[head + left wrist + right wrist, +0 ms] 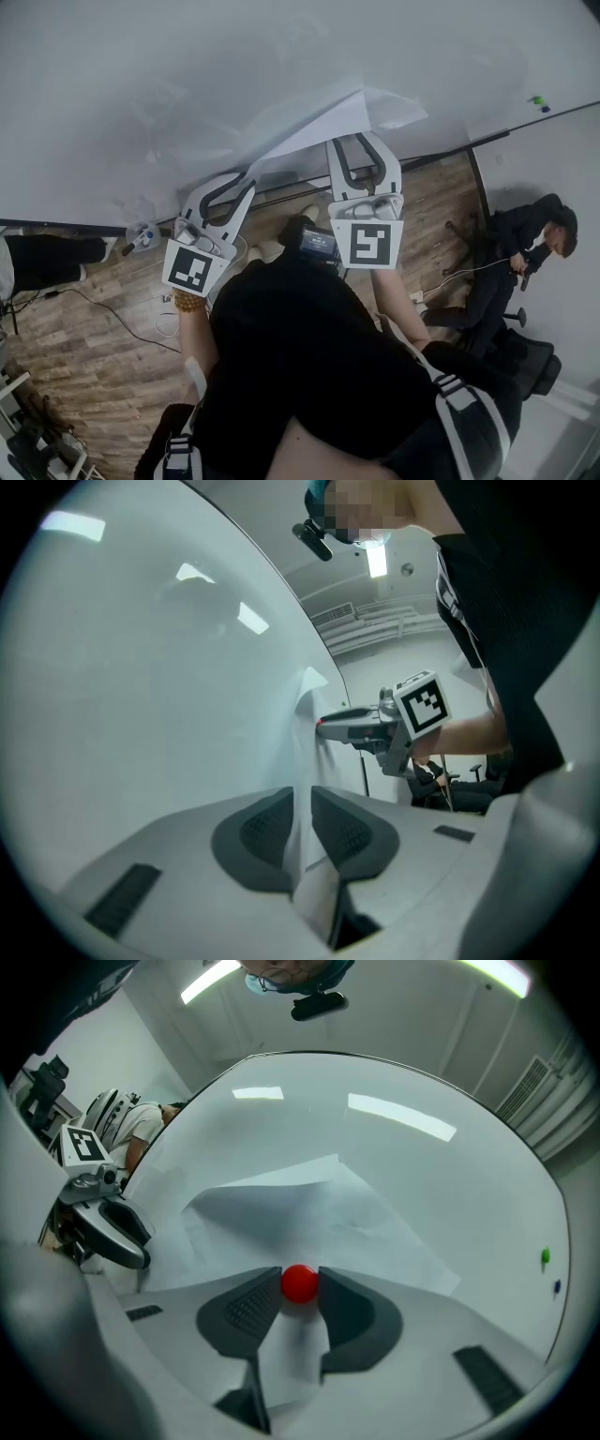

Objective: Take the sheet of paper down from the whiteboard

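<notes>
Sheet of paper (328,122) sits on the whiteboard (187,75) near its lower edge, bowed and lifting off the surface, pinned by a red magnet (300,1283).

L gripper (234,187): pads pinched on the sheet's edge, thin bite. R gripper (358,145): pads pressed on the red magnet from both sides, paper lying under the jaws.

Risks, as a judgement:
- Magnet is round and smooth, so it could squirt out of the R pads w/ a crooked pull, then snap back or drop.
- If L tugs before the magnet is off, the paper prob. tears or creases at the pin.
- L's hold is only at the edge; once freed, the sheet could slide out and fall below the board's lower edge.
- R pads may drag the paper along w/ the magnet.
</notes>
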Available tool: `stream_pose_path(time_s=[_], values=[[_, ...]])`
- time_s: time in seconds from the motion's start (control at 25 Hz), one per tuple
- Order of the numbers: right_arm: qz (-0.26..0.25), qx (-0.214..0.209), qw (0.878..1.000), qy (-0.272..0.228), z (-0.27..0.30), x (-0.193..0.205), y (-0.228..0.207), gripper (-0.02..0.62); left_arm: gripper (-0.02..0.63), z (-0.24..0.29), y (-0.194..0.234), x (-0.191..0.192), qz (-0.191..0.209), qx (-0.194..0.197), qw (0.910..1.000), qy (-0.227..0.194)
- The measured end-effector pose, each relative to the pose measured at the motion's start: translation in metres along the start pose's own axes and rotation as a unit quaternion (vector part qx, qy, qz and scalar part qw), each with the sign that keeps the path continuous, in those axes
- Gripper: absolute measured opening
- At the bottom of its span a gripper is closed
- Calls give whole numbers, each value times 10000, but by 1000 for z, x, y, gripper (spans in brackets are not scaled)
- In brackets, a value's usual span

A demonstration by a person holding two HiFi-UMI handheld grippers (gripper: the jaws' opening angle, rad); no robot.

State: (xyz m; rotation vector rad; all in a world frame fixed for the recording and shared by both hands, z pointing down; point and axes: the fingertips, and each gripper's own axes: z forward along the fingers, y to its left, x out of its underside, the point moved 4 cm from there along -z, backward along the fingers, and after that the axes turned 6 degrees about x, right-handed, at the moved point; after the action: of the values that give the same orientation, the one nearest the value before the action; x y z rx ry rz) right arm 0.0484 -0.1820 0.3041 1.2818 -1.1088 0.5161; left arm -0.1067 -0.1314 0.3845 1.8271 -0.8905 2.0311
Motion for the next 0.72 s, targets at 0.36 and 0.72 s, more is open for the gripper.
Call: stream_pose_path(time_s=[0.36,0.72], values=[[-25,-3,10000,15,0,0,1,121,51,11,-10,1,-721,98,9966,-380],[-40,-45,10000,45,1,1,1,121,17,24,-8,-9,-948,-122,9938,-573]])
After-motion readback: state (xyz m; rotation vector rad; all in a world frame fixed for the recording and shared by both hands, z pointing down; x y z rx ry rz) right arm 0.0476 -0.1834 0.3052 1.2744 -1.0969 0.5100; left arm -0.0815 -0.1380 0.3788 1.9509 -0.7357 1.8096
